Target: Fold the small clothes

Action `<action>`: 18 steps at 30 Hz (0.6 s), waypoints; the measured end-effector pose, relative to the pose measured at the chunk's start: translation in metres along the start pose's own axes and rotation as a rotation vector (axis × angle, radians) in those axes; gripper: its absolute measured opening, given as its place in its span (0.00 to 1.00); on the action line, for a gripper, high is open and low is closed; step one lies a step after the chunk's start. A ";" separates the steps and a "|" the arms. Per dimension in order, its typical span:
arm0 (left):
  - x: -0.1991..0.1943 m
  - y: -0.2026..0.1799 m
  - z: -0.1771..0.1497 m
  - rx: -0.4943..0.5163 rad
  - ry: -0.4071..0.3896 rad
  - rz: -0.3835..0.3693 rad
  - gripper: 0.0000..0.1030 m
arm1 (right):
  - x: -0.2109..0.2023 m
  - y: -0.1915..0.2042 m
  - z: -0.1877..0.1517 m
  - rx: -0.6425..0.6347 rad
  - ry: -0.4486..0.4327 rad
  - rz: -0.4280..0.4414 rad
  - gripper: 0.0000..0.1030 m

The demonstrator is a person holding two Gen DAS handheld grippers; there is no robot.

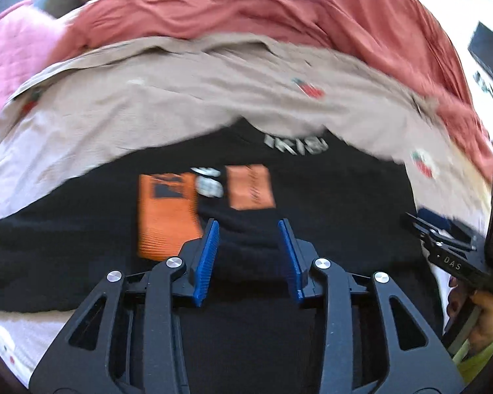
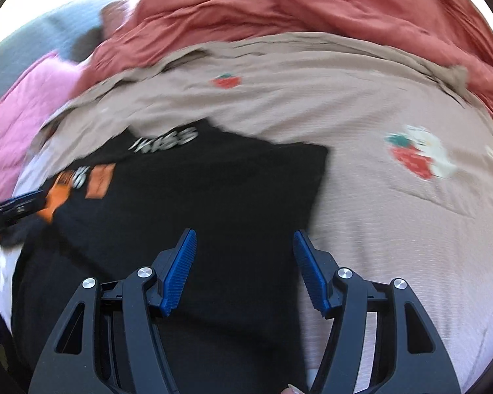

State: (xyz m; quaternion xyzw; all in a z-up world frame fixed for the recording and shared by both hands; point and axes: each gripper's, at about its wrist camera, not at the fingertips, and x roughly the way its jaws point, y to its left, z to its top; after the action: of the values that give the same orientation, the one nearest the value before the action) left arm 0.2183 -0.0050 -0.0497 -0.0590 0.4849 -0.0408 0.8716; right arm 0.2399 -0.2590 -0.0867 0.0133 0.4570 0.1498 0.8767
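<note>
A small black T-shirt point(image 1: 328, 203) with orange print blocks and white lettering lies flat on a beige strawberry-print sheet point(image 1: 180, 105). My left gripper point(image 1: 249, 226) is open just above the shirt's middle, with a raised fold of black cloth between its blue pads. In the right wrist view the same shirt point(image 2: 197, 190) lies below my right gripper point(image 2: 245, 236), which is open and empty over the shirt's right edge, where it meets the sheet point(image 2: 378, 223). The right gripper also shows at the right edge of the left wrist view point(image 1: 443, 246). The left gripper shows at the left edge of the right wrist view point(image 2: 13, 207).
A rust-red cloth point(image 1: 279, 10) is bunched behind the sheet, and also shows in the right wrist view point(image 2: 312, 3). A pink cloth point(image 1: 13, 59) lies at the far left. A dark object point(image 1: 489, 52) sits at the far right.
</note>
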 end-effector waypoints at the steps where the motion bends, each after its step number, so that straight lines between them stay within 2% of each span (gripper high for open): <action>1: 0.006 -0.004 -0.002 0.013 0.015 0.008 0.38 | 0.002 0.006 -0.001 -0.022 0.010 0.012 0.58; 3: 0.026 -0.002 -0.008 0.003 0.086 0.041 0.44 | 0.007 0.013 -0.003 -0.046 0.034 0.024 0.58; 4: 0.033 0.002 -0.011 -0.016 0.110 0.046 0.44 | 0.010 0.015 -0.004 -0.053 0.048 0.024 0.58; 8: 0.037 0.008 -0.017 -0.035 0.080 0.036 0.44 | 0.020 0.015 -0.009 -0.053 0.103 0.015 0.58; 12: 0.038 0.013 -0.017 -0.059 0.080 0.010 0.44 | 0.023 0.018 -0.011 -0.081 0.113 -0.003 0.58; 14: 0.029 0.015 -0.015 -0.083 0.073 -0.003 0.44 | 0.023 0.020 -0.012 -0.097 0.110 -0.005 0.63; 16: 0.022 0.012 -0.016 -0.080 0.064 0.003 0.47 | 0.020 0.020 -0.011 -0.081 0.100 0.011 0.66; 18: 0.014 0.014 -0.017 -0.086 0.058 0.039 0.56 | 0.016 0.019 -0.010 -0.067 0.089 0.026 0.67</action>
State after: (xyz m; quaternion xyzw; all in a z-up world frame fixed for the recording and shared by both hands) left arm 0.2116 0.0062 -0.0723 -0.0856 0.5121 -0.0045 0.8546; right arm 0.2359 -0.2375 -0.1025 -0.0166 0.4899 0.1771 0.8534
